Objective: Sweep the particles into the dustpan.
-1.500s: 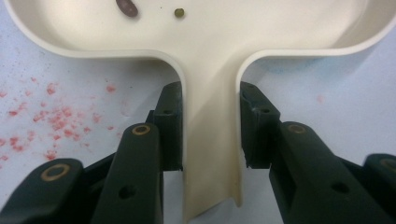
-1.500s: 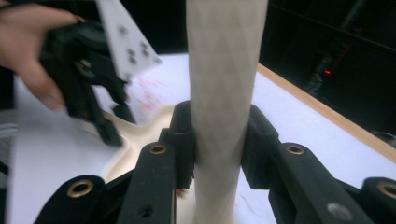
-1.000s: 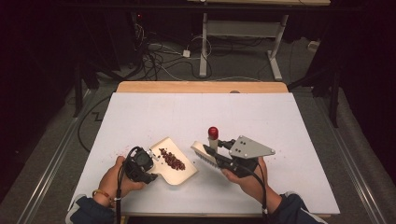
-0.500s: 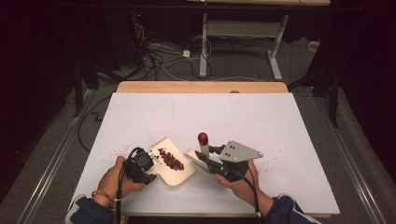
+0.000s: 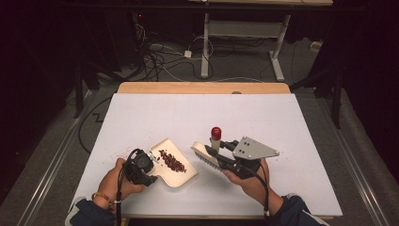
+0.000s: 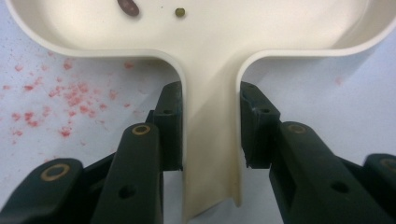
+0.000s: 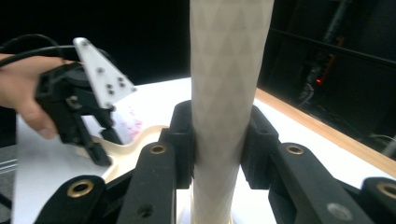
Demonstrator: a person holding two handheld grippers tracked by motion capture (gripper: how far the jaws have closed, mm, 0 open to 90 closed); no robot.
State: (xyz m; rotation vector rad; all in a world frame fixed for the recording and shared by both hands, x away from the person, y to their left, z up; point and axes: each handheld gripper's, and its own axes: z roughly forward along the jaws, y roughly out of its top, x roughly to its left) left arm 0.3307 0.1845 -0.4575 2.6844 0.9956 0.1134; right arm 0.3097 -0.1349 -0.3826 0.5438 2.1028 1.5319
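1. While your left tool (image 5: pixel 149 165) clamps the dustpan (image 5: pixel 175 162) by its handle, its jaws pressed on both sides of the cream stem in the left gripper view, the pan sits low and left of centre in the high view, flat on the counter (image 5: pixel 282 122).
2. That grip on the handle (image 6: pixel 211 154) looks chosen to pin the pan in place, so it does not slide when bristles push against it.
3. Your right tool (image 5: pixel 221 157) is closed on the brush (image 5: pixel 205 154), jaws squeezing its pale handle (image 7: pixel 229 93), which rises up the middle of the right gripper view.
4. In the high view the brush head lies just right of the pan's open lip, bristles down, with the red cap (image 5: pixel 216 132) of the handle pointing up and away from you. Held this way, the bristles can drag crumbs leftward into the pan.
5. A heap of dark red bits (image 5: pixel 171 161) already lies inside the pan.
6. Red specks (image 6: pixel 56 102) stain the counter at the left of the left gripper view, beside the handle and outside the pan. These seem to be what is left to sweep, though the brush is on the pan's other side from them.
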